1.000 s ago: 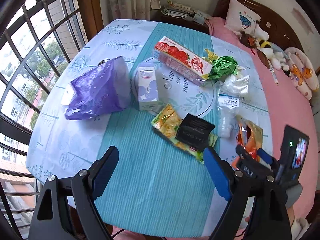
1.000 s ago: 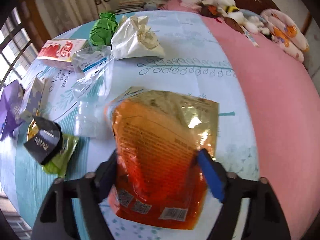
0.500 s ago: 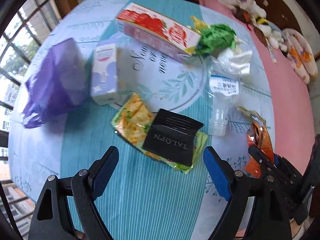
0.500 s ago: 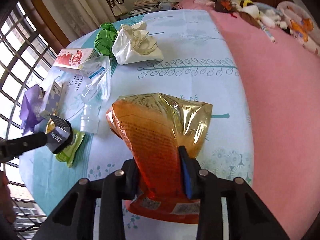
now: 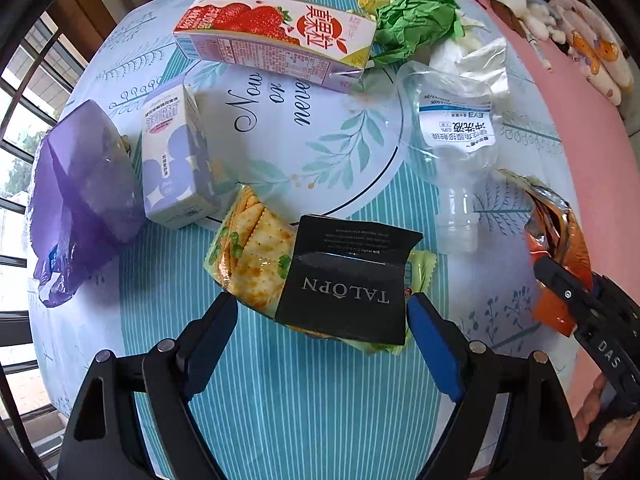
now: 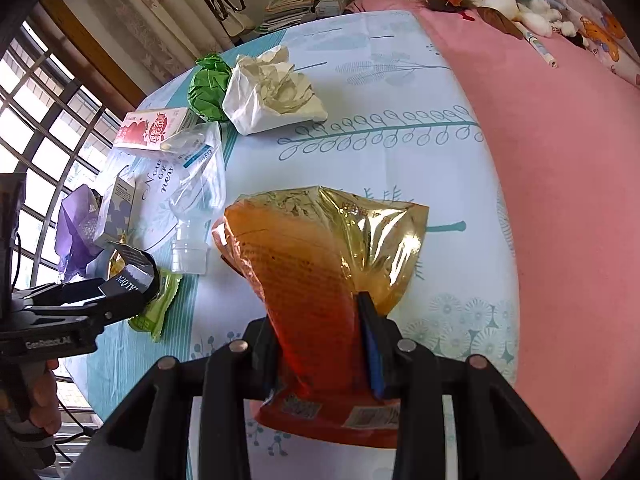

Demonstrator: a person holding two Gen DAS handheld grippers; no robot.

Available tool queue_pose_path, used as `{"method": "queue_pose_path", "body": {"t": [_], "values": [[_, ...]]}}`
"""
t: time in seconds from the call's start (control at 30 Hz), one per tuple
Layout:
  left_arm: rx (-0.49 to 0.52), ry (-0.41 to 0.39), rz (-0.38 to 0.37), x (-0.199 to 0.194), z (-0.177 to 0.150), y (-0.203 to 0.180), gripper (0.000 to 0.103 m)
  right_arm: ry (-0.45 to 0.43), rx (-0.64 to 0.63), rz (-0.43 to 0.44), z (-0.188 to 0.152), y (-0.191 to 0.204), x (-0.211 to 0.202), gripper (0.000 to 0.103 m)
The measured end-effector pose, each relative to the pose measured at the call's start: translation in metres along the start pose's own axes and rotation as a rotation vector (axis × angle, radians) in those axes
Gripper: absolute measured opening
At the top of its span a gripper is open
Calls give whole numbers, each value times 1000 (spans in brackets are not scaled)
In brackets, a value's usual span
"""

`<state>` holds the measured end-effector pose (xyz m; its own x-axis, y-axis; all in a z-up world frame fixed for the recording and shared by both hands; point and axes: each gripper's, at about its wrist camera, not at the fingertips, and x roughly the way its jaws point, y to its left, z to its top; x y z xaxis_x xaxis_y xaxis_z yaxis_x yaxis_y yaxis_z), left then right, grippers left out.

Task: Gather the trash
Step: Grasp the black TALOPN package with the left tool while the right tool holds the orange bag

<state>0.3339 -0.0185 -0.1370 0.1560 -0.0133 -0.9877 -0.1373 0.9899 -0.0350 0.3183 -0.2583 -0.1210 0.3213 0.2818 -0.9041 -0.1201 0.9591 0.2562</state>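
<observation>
My right gripper (image 6: 320,320) is shut on an orange and gold snack bag (image 6: 320,256) and holds it above the bedspread; the bag also shows at the right edge of the left wrist view (image 5: 560,248). My left gripper (image 5: 322,312) is open, its fingers on either side of a black TALOPN packet (image 5: 348,280) that lies on a green cracker wrapper (image 5: 252,248). The left gripper and black packet also show in the right wrist view (image 6: 132,276).
On the patterned cloth (image 5: 300,400) lie a purple plastic bag (image 5: 80,200), a small lilac carton (image 5: 176,160), a strawberry milk carton (image 5: 276,36), crumpled green paper (image 5: 416,20), a crushed clear bottle (image 5: 452,140) and a white paper bag (image 6: 272,92). Pink bedding (image 6: 560,160) lies to the right.
My left gripper has moved forward and down until its open fingers flank the black packet. My right gripper has closed on the snack bag and lifted it slightly.
</observation>
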Motion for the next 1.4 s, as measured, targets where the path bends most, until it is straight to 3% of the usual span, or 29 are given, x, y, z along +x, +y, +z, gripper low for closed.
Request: {"method": "queue_pose_path", "body": {"t": [0.27, 0.3, 0.4, 0.47, 0.5, 0.53, 0.73, 0.87, 0.9, 1.03, 1.1, 1.4], "values": [[30, 14, 54, 13, 4, -12, 85, -3, 0, 15, 0, -2, -1, 35], [28, 8, 63, 14, 5, -12, 81, -3, -2, 16, 0, -2, -1, 35], [32, 19, 71, 17, 7, -15, 51, -3, -13, 19, -1, -1, -1, 35], [26, 12, 54, 13, 4, -15, 38, -3, -18, 22, -3, 0, -1, 35], [26, 8, 59, 12, 4, -15, 25, -3, -21, 24, -3, 0, -1, 35], [26, 7, 59, 11, 5, -16, 19, -3, -24, 26, -4, 1, -1, 34], [-1, -43, 30, -2, 0, -15, 11, -8, -36, 38, -8, 4, -3, 32], [-32, -62, 3, -10, -1, -14, 12, -13, -37, 43, -13, 6, -5, 32], [-40, -63, 3, -12, -3, -12, 16, -13, -37, 43, -13, 6, -5, 32], [-64, -78, -24, -19, -1, 1, 54, -12, -41, 40, -15, 6, -5, 32], [-64, -98, -28, -22, 3, 1, 63, -10, -43, 40, -16, 6, -6, 32], [-26, -91, -73, -27, 12, -9, 65, -8, -37, 43, -16, 5, -6, 32]]}}
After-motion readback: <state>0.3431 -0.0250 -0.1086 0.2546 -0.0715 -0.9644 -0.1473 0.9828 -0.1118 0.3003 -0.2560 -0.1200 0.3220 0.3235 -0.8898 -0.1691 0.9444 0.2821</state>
